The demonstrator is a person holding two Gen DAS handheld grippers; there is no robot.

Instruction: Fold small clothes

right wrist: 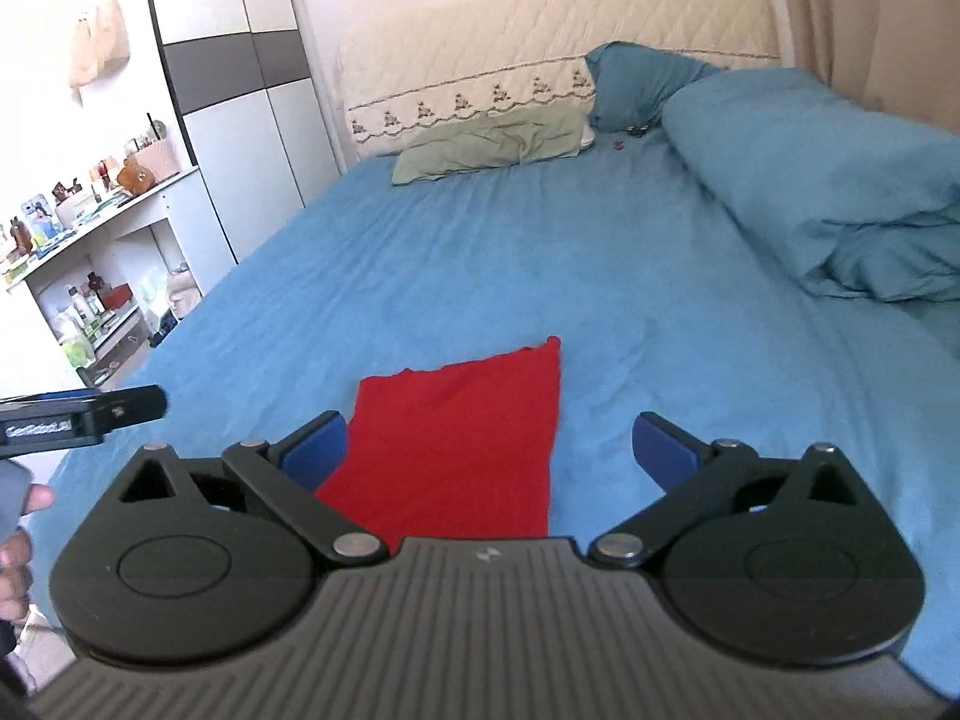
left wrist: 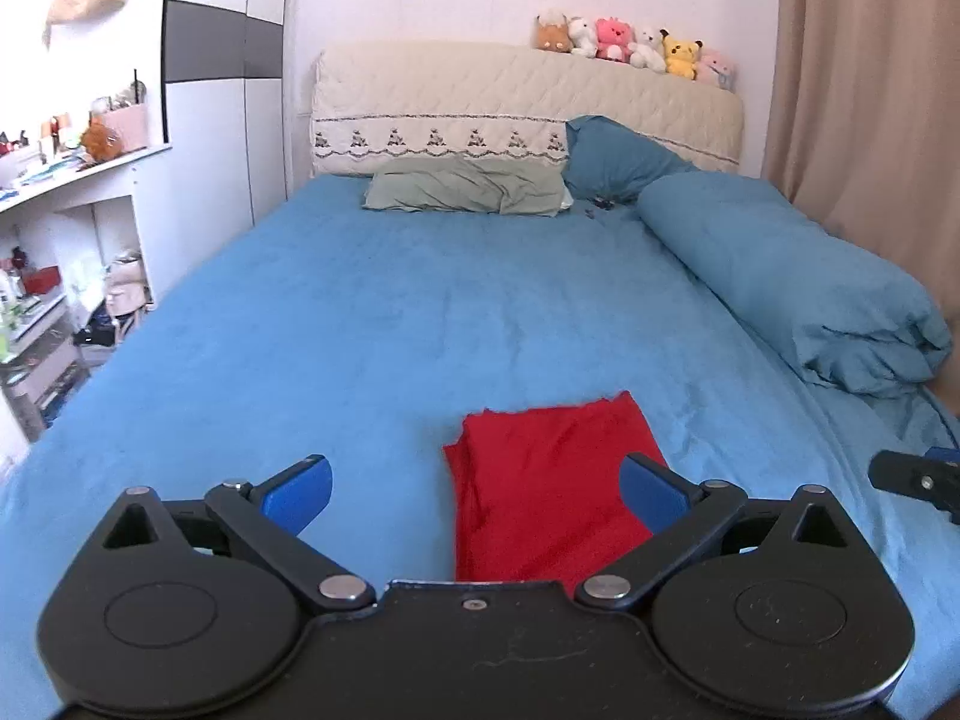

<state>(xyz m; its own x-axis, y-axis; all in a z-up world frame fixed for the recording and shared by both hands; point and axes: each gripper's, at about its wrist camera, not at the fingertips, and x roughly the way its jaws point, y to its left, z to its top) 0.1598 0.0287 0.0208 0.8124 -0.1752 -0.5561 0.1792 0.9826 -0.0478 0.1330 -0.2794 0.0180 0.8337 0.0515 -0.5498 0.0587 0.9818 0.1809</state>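
A: Status?

B: I see the red cloth point(left wrist: 549, 489) folded flat on the bed point(left wrist: 372, 324), near its foot edge, roughly mid-width. Left gripper point(left wrist: 477, 495) jaws spread wide, holding nothing, hovering over the cloth's near end.

A: Right side?

B: Right gripper point(right wrist: 489, 450) jaws also wide apart, empty. Rolled duvet point(right wrist: 840, 180) along the bed's right edge, pillows point(left wrist: 468, 192) at the head.
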